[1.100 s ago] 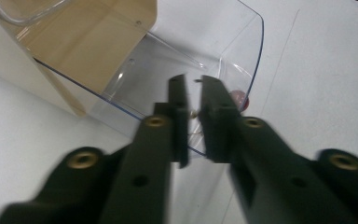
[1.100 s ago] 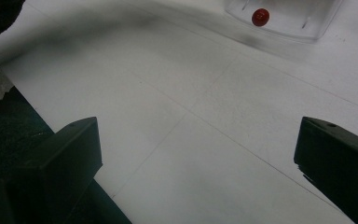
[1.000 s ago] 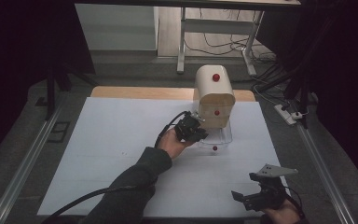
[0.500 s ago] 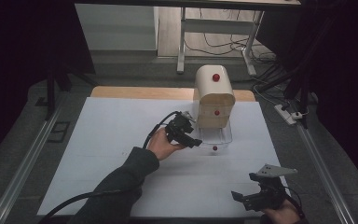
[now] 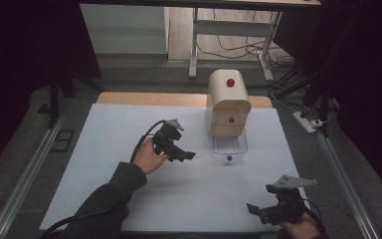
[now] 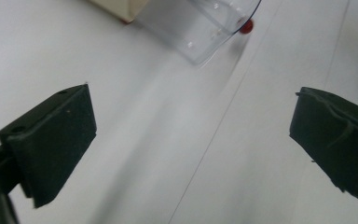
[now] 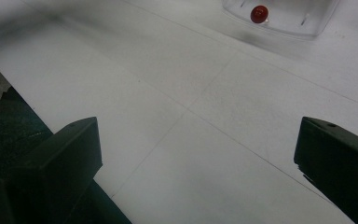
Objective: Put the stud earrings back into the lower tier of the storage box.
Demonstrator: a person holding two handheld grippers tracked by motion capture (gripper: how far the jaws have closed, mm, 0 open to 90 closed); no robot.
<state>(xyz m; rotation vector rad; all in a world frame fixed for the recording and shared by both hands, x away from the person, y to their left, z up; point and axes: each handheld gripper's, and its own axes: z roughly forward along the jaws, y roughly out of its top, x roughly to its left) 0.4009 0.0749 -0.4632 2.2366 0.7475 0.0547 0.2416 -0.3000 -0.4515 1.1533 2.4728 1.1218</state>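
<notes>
pulled back from the cabinet over the last second, the left tongs [image 5: 188, 155] now hang above the white desk [image 5: 104, 164], well left of the clear drawer [image 5: 230, 145], where earlier they sat right at the drawer's front. their jaws stand wide apart and grasp nothing, as the left gripper view shows, with bare desk between the two black pads.

the drawer, the lowest of the small cream cabinet [image 5: 229, 107], stands drawn out toward the person, its red knob [image 5: 229, 158] at the near end. its long axis runs from the cabinet straight toward the near edge of the desk. from the left tongs the knob lies to the right and very slightly nearer the person; in the left gripper view the drawer's corner [image 6: 214, 28] and knob [image 6: 246, 26] sit at the top, ahead of the jaws and apart from them.

the right tongs [image 5: 259, 211] rest low at the near right of the desk, also released and empty, jaws spread. they have not shifted. the right gripper view looks up the desk to the knob [image 7: 259, 14], far ahead.

of the two, the left tongs look the nearer to the knob, so any push or pull on the drawer likely falls to that hand.
</notes>
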